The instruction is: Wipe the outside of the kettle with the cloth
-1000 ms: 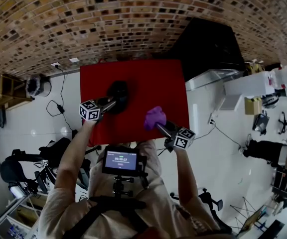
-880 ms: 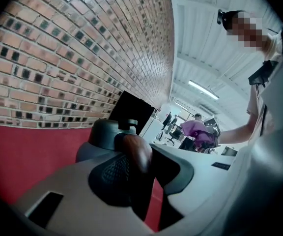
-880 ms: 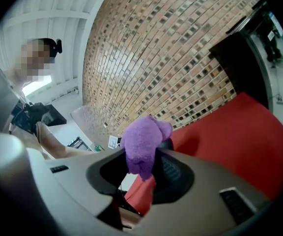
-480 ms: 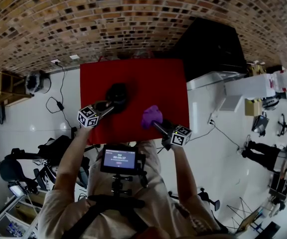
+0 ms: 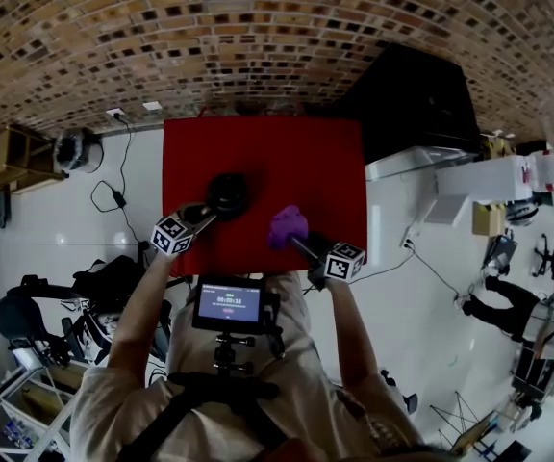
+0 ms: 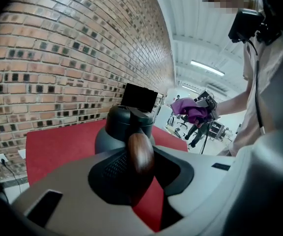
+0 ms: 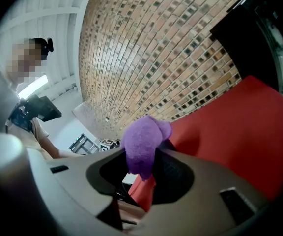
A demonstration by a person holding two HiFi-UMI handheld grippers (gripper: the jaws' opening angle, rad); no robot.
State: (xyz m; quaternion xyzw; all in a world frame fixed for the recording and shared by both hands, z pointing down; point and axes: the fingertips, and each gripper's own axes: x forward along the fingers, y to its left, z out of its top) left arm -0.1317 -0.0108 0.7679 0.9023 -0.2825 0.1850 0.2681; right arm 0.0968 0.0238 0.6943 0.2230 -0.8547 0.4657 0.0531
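A black kettle [image 5: 227,193] stands left of centre on the red table [image 5: 306,157]. My left gripper [image 5: 208,214] is shut on its brown wooden handle [image 6: 140,154], which sits between the jaws in the left gripper view with the dark kettle body [image 6: 124,127] just beyond. A little to the kettle's right, my right gripper [image 5: 294,239] is shut on a bunched purple cloth [image 5: 287,226]. The cloth [image 7: 144,144] bulges out above the jaws in the right gripper view. It hangs apart from the kettle, and the left gripper view shows it [image 6: 190,109] off to the right.
A brick wall [image 5: 258,27] runs behind the table. A black cabinet [image 5: 412,94] stands at the table's far right corner. Cables [image 5: 113,195] lie on the white floor to the left. A small screen [image 5: 229,304] on the chest rig sits below the table's near edge.
My left gripper and the kettle have come a little nearer the table's front edge. The right gripper with the cloth has shifted left, closer to the kettle.
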